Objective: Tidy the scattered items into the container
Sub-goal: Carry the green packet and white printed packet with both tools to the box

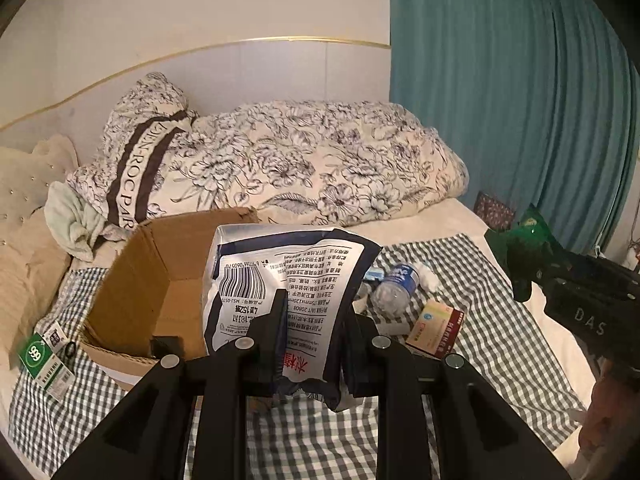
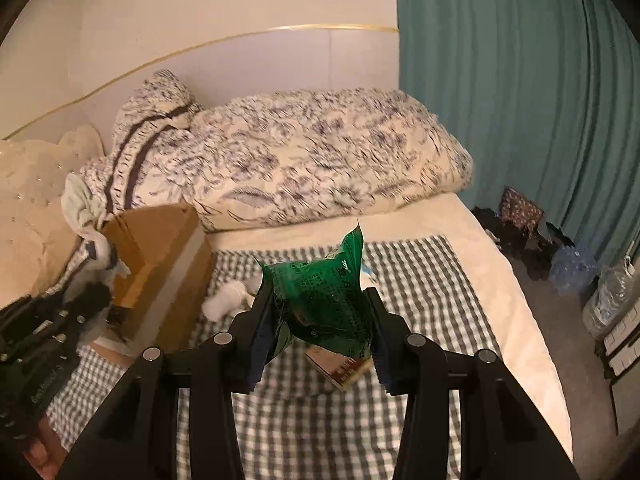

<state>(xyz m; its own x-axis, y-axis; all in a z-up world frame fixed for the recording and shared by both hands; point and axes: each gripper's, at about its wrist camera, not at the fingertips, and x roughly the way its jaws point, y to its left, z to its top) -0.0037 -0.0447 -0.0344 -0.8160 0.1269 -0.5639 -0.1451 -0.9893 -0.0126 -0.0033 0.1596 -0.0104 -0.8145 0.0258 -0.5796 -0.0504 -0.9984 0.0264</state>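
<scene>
Two packets are being held up at once, and the open cardboard box serves as the landmark. Left of the box, a green tagged item is lying on the checked cloth. Just right of the box, the left gripper is clamping a white-and-navy tissue pack, its jaws pressed on the pack's lower half. Further right of the box, a crushed water bottle and a red-and-cream medicine carton are still lying loose. Furthest right, the right gripper is pinching a crumpled green packet above the cloth.

Judging by this, the carrying step is under way; next, each packet needs bringing over the box's opening before the jaws are let apart.

Only the left wrist view is showing the box's bare inside, while the right wrist view is showing its outer wall and a white bottle beside it.
</scene>
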